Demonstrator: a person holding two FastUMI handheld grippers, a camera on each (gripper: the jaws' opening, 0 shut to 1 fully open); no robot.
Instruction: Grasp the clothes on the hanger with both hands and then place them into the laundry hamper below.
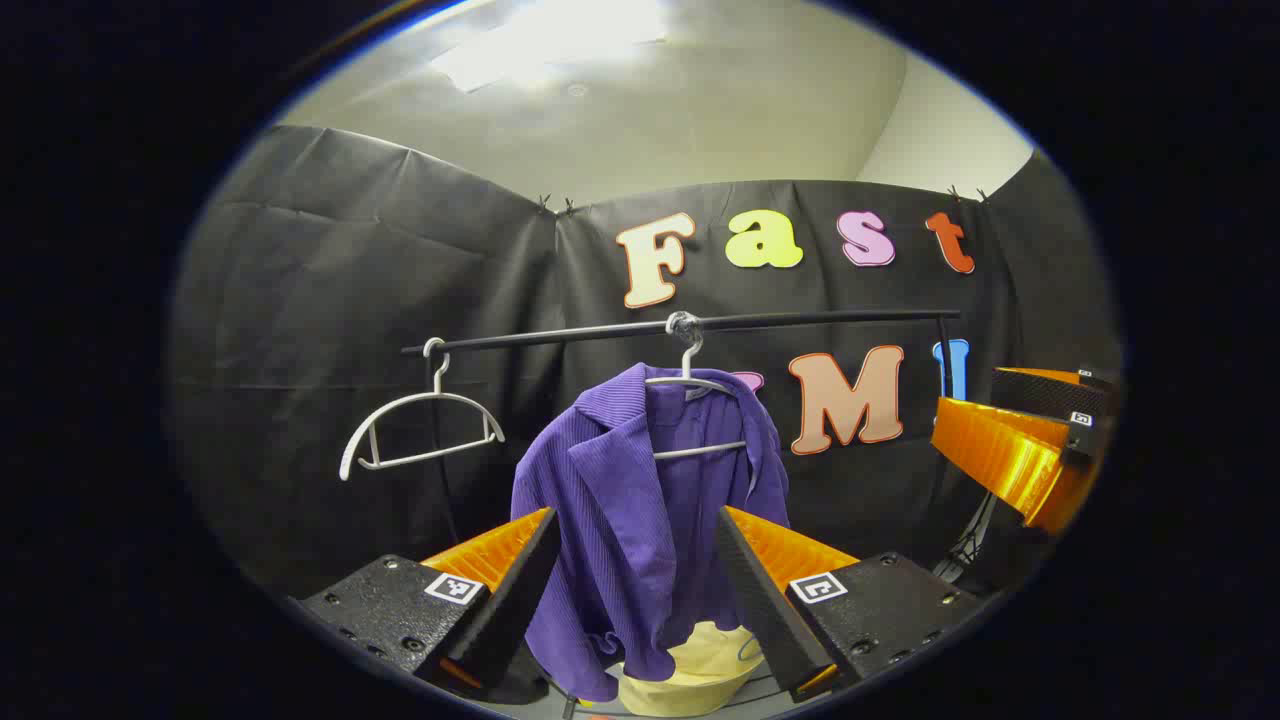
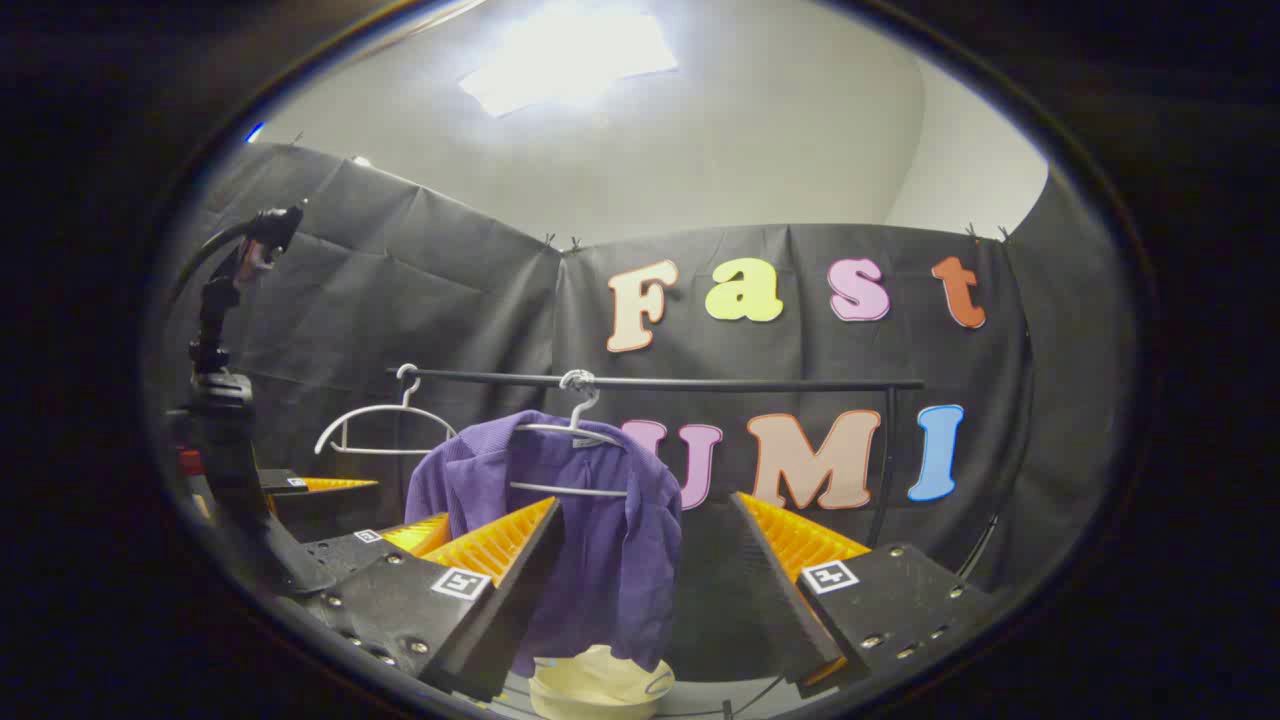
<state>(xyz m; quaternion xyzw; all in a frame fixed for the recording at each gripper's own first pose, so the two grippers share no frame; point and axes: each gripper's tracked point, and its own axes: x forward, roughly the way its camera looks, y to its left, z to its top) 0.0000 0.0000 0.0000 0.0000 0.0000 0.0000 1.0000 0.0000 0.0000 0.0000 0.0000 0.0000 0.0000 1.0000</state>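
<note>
- In the left gripper view, the left gripper [image 1: 635, 570] sits at the bottom centre, its fingers spread wide apart and holding nothing.
- The purple jacket [image 1: 640, 480] hangs on a white hanger [image 1: 690, 385] from the black rail [image 1: 800, 320], mid-frame, behind and between the fingers.
- An empty hanger [image 1: 420, 430] hangs at the rail's left end.
- The cream hamper [image 1: 690, 675] sits below the jacket, at the bottom edge.
- The right gripper [image 1: 1030, 440] shows at the right edge.
- In the right gripper view, the right gripper [image 2: 645, 580] is likewise parted and empty; the jacket [image 2: 600, 520] hangs left of centre, above the hamper [image 2: 600, 685].
</note>
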